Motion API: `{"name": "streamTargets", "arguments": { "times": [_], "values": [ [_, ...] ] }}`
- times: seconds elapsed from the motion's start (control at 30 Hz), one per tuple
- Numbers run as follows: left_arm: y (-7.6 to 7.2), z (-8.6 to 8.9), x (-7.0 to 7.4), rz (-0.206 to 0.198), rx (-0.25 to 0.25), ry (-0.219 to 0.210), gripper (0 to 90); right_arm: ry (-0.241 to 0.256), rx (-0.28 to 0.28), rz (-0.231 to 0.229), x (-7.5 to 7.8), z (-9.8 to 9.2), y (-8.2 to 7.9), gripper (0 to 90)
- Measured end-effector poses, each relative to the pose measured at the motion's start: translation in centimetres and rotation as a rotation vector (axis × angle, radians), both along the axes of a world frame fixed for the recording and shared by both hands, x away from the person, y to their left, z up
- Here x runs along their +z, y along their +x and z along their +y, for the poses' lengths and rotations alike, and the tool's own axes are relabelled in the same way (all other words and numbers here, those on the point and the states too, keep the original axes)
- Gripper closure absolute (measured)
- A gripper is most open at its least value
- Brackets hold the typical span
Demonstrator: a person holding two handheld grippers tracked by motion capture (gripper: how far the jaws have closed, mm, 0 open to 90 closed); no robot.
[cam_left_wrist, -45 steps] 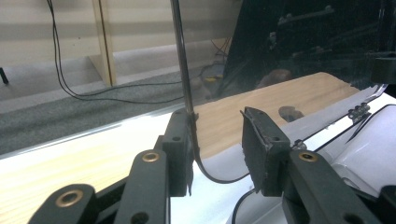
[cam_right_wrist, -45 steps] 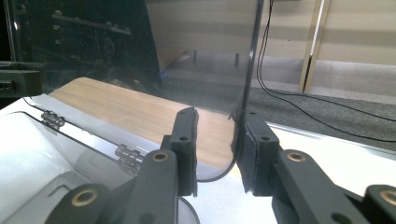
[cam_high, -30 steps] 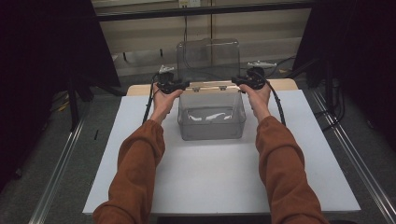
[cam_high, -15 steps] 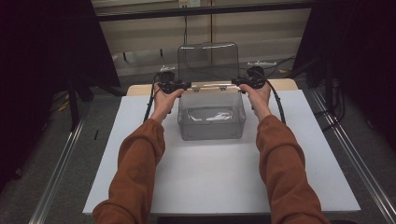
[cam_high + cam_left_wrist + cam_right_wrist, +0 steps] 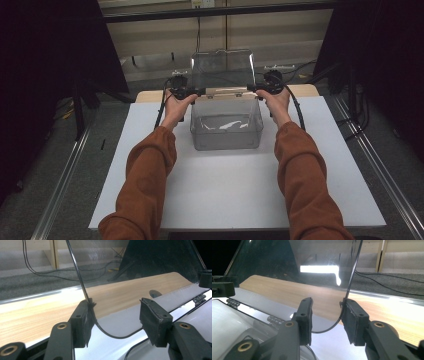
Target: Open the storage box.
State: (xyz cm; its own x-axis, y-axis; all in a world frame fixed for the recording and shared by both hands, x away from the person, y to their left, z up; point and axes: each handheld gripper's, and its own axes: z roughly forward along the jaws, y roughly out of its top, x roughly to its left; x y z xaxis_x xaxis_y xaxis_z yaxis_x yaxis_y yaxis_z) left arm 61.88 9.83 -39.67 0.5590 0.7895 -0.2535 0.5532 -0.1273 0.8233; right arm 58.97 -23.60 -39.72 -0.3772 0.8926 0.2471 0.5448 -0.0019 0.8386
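A clear plastic box [image 5: 226,125] stands on the white table [image 5: 225,195], its hinged lid [image 5: 222,70] raised nearly upright behind it. My left gripper [image 5: 197,92] is at the lid's lower left corner and my right gripper [image 5: 251,88] at its lower right corner. In the left gripper view the jaws [image 5: 117,315] stand wide apart, with the lid's edge [image 5: 86,297] resting against the left pad. The right gripper view has its jaws [image 5: 327,315] apart too, the lid's edge [image 5: 345,300] touching the right pad. The lid pane [image 5: 294,257] is see-through.
A wooden board [image 5: 37,315] lies just behind the white table top. The lid's hinges [image 5: 274,320] run along the box's back rim. Cables [image 5: 300,107] trail from the grippers, and metal rails [image 5: 380,175] flank the table. Dark curtains hang on both sides.
The lid's top edge sits slightly lower in the high view than a second ago. Both hands and grippers have hardly moved.
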Motion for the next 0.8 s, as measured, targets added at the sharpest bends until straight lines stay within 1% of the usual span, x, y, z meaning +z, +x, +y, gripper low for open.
{"name": "streamTargets", "arguments": {
  "times": [0.07,0.23,0.3,0.57,0.67,0.7,0.8],
  "values": [
    [0.05,-0.01,-0.09,0.004,0.004,-0.013,44.4,0.006,-0.002,0.003,-0.05,0.0,0.04,59.5],
    [0.06,-0.01,-0.17,0.023,0.011,-0.015,42.9,0.019,-0.012,0.018,-0.17,-0.01,0.11,58.9],
    [0.04,-0.04,-0.22,0.029,0.021,-0.013,42.2,0.028,-0.018,0.027,-0.22,-0.01,0.11,58.4],
    [0.03,-0.06,-0.24,0.032,0.028,-0.013,42.0,0.034,-0.021,0.036,-0.28,-0.01,0.09,57.6],
    [0.06,-0.03,-0.35,0.035,0.029,-0.024,42.0,0.024,-0.022,0.035,-0.31,0.18,0.08,54.4],
    [0.07,-0.04,-0.39,0.031,0.03,-0.025,41.7,0.021,-0.021,0.031,-0.34,0.26,0.1,53.8],
    [0.13,0.01,-0.54,0.037,0.033,-0.039,41.6,0.034,-0.021,0.039,-0.44,0.2,0.13,53.6]
  ]
}}
